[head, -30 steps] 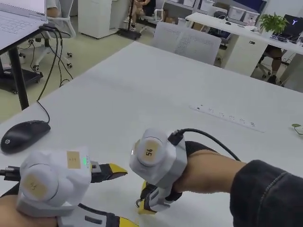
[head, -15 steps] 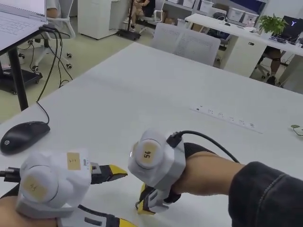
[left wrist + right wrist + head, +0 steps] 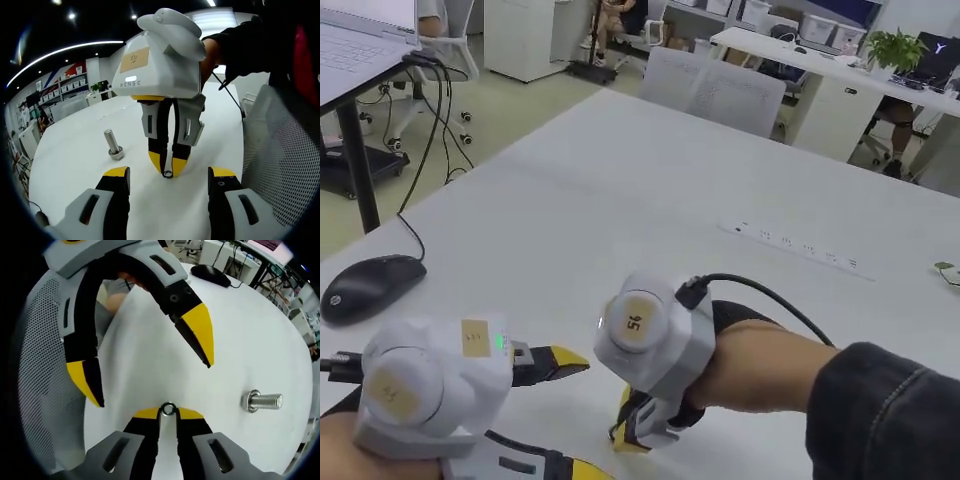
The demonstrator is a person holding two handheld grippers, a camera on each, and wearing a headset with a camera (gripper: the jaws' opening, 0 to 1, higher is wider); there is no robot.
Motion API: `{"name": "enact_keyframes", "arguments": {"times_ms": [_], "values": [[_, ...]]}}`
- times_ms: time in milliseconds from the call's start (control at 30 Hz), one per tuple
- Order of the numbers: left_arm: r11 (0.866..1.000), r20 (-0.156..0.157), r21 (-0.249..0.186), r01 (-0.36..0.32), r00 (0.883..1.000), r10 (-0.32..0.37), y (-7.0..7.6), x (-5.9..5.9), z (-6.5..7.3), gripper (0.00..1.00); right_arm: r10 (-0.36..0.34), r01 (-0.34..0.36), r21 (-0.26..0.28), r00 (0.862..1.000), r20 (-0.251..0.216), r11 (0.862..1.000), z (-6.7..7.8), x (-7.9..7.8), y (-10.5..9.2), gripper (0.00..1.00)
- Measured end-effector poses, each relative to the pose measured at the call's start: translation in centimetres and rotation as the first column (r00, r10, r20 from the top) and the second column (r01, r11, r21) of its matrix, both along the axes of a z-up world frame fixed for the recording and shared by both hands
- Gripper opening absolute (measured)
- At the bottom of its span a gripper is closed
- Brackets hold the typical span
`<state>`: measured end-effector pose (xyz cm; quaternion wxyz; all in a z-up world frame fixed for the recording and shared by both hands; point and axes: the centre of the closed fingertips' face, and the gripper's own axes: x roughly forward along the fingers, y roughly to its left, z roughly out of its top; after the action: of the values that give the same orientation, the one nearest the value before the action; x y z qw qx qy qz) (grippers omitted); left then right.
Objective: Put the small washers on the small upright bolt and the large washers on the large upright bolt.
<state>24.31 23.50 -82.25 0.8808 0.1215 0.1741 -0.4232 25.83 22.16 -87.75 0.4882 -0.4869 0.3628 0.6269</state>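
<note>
Small silver ring washer pinched and ready, upright silver threaded bolt waiting nearby

By the white tabletop's near edge, the white-and-yellow left gripper hangs spread wide and empty, probably just out of the way. Ahead, the matching right gripper points down, clamped on the washer's rim, which should leave the hole free for threading. The bolt stands on its head a bit further in; can't tell if it's the small one.
</note>
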Motion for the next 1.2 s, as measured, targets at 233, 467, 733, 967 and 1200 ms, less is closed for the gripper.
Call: {"name": "enact_keyframes", "arguments": {"times_ms": [233,467,733,967,1200], "values": [[1.000,-0.004,0.003,0.002,1.000,-0.002,0.0,0.0,-0.1,0.62,-0.029,0.029,0.004,1.000,0.006,1.000,0.8,0.9,-1.3,0.13],[1.000,-0.010,0.003,0.006,1.000,-0.006,-0.2,0.1,-0.3,0.62,-0.075,0.075,0.010,0.997,0.025,0.997,1.9,2.3,-3.1,0.13],[1.000,-0.012,0.003,0.012,1.000,-0.012,-0.3,0.3,-0.4,0.62,-0.137,0.135,0.033,0.990,0.044,0.990,3.7,3.9,-5.3,0.13],[1.000,-0.013,0.001,0.017,1.000,-0.017,-0.5,0.4,-0.5,0.62,-0.191,0.188,0.053,0.980,0.061,0.981,5.2,5.2,-7.1,0.13],[1.000,-0.017,0.003,0.021,1.000,-0.021,-0.3,0.6,-0.8,0.62,-0.231,0.225,0.069,0.969,0.086,0.972,6.4,6.6,-8.7,0.13]]}}
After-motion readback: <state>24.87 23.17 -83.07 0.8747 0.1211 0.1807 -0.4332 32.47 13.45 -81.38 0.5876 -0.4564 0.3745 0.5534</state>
